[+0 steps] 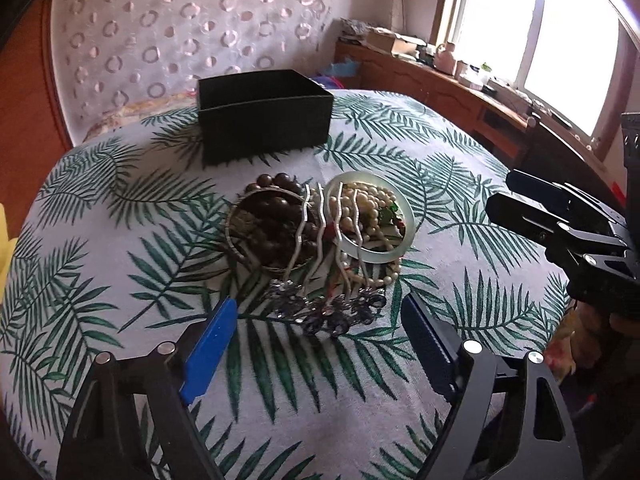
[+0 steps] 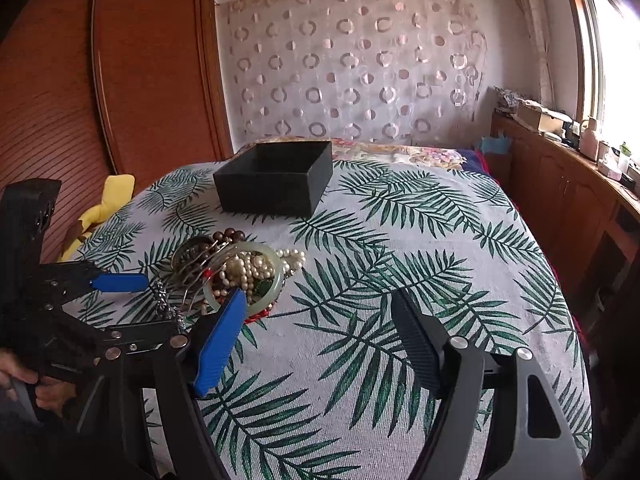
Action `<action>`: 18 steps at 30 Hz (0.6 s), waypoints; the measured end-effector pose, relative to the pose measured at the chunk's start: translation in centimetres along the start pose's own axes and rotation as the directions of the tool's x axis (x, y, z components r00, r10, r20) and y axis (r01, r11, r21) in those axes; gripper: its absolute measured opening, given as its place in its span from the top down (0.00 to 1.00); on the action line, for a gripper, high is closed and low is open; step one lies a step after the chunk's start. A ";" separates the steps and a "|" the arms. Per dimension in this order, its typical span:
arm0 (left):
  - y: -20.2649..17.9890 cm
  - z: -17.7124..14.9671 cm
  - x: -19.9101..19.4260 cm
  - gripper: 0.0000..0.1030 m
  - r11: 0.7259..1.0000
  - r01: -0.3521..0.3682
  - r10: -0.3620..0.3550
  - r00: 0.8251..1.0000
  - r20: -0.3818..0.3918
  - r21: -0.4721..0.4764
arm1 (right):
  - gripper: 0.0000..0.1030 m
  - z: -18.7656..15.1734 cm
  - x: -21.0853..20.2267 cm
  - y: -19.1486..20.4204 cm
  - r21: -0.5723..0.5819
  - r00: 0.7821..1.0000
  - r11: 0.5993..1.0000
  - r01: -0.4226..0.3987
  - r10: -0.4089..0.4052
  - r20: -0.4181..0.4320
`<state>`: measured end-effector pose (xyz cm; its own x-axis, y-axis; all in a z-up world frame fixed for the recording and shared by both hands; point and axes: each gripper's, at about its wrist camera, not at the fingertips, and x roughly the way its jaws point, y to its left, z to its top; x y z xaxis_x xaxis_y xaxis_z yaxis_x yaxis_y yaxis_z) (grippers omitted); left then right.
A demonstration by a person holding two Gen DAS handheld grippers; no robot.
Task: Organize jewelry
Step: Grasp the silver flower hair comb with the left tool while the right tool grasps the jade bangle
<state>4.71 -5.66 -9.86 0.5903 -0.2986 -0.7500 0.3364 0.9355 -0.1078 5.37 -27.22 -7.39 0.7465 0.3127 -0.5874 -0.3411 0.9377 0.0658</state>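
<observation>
Both grippers — left gripper (image 1: 316,344), right gripper (image 2: 320,340) — fingers apart, empty; jewelry pile (image 1: 320,232) near black box (image 1: 264,116).

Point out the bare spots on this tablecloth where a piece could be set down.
Free: the cloth right of the jewelry pile, out to the table edge, and the strip between pile and black box. Also the near cloth under the right gripper. Crowded: left of the pile, where the left gripper sits.

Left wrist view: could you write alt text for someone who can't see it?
A tangled jewelry pile lies on a leaf-print cloth: brown beads, pearls, a pale bangle and a silver comb. The left gripper hangs open just before it, an open black box sits behind, and the right gripper reaches in from the right.
</observation>
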 end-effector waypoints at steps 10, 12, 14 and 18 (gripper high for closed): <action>-0.3 -0.1 0.9 0.40 0.998 -0.043 0.043 0.999 -0.003 0.035 | 0.25 -0.5 0.8 0.3 -0.010 0.999 1.000 -0.015 0.015 -0.028; 0.0 -0.2 0.4 0.41 0.999 -0.026 0.026 1.000 0.008 0.027 | 0.25 -0.6 1.0 0.6 -0.016 0.999 1.000 -0.020 0.020 -0.035; 0.2 -0.4 -0.2 0.41 1.000 -0.017 0.016 1.000 0.024 0.022 | 0.25 -0.6 1.3 0.8 -0.022 0.999 0.999 -0.026 0.025 -0.042; 1.2 -0.6 -1.6 0.41 1.000 -0.026 0.025 0.998 0.057 0.009 | 0.25 -0.4 1.8 1.2 -0.035 0.997 0.998 -0.043 0.041 -0.058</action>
<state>3.69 -3.93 -9.20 0.6395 -0.2854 -0.7138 0.3280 0.9411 -0.0824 6.07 -25.58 -8.74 0.6974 0.3419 -0.6298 -0.3928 0.9175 0.0631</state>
